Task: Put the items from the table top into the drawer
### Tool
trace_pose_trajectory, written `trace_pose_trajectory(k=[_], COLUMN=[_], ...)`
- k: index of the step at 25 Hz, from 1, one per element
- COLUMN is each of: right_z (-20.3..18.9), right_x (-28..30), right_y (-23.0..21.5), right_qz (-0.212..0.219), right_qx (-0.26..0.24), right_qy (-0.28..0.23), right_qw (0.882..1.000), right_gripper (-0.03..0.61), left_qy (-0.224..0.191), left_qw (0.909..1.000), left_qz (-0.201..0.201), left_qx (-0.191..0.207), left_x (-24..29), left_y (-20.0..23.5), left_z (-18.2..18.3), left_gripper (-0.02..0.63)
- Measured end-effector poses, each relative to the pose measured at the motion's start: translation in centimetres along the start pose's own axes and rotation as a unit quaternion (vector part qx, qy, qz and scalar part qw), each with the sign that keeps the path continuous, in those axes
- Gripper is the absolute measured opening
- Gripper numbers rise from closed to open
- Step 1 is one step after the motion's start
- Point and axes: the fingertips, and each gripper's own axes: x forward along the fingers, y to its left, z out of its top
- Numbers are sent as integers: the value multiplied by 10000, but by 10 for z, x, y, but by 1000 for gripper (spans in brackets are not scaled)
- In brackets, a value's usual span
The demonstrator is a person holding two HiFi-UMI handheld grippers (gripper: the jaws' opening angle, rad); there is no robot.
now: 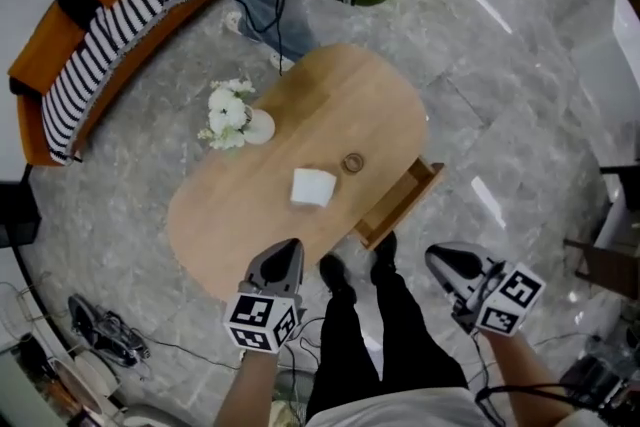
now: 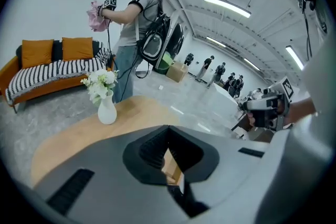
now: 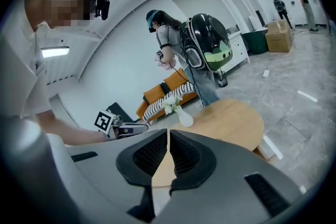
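**Two items on the tabletop, drawer open, both grippers holding nothing**

Two loose items lie near the middle of the wooden tabletop (image 1: 235,215). One is a white square item (image 1: 313,187), possibly a folded cloth or a small box; the view is too coarse to decide. The other is a small brown ring (image 1: 352,162), just beyond it on the drawer side. The two lie near each other but apart.

The drawer (image 1: 398,205) stands pulled out from the right side of the tabletop, towards its near end.

A white vase (image 1: 258,126) of white flowers (image 1: 227,112) stands upright at the far-left edge, well apart from both items.

The left gripper (image 1: 291,247) shows over the near edge of the tabletop. Its own view shows the jaws pressed together with nothing between them. The right gripper (image 1: 438,260) hangs off the tabletop, over the floor (image 1: 500,65) to the right of the drawer. Its jaws also meet at the tips and pinch nothing. Neither gripper touches an item.

The person's black shoes (image 1: 337,277) stand at the near edge, between the two grippers.

Beyond the tabletop is an orange sofa (image 1: 40,65) with a striped throw (image 1: 110,25) laid over it. A second person (image 2: 137,18) wearing a backpack stands near the sofa.
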Motion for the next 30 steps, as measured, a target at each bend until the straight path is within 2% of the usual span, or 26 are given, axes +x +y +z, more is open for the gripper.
trace_pose_trajectory(k=[6, 14, 17, 20, 26, 30], right_z=[-13, -44, -55, -64, -80, -90], right_x=[36, 60, 66, 72, 91, 101], right_y=[-26, -47, -51, -52, -56, -56], right_qz=[259, 520, 578, 657, 837, 960], right_qx=[-139, -8, 67, 136, 244, 323], right_qy=[233, 460, 514, 558, 620, 691], right_qw=[9993, 9976, 9970, 9962, 9943, 9925], right_gripper=[41, 41, 41, 41, 41, 41], left_qy=[141, 454, 612, 770, 1038, 1345], left_qw=[9996, 9964, 9942, 9919, 9887, 9864], left_qz=[211, 603, 704, 781, 761, 570], left_qx=[-111, -373, -535, -633, -771, -756], left_x=[49, 95, 111, 126, 153, 171], left_y=[32, 81, 100, 118, 150, 161], left_z=[-28, -77, -94, -108, -127, -138], left_gripper=[2, 6, 52, 60, 58, 61])
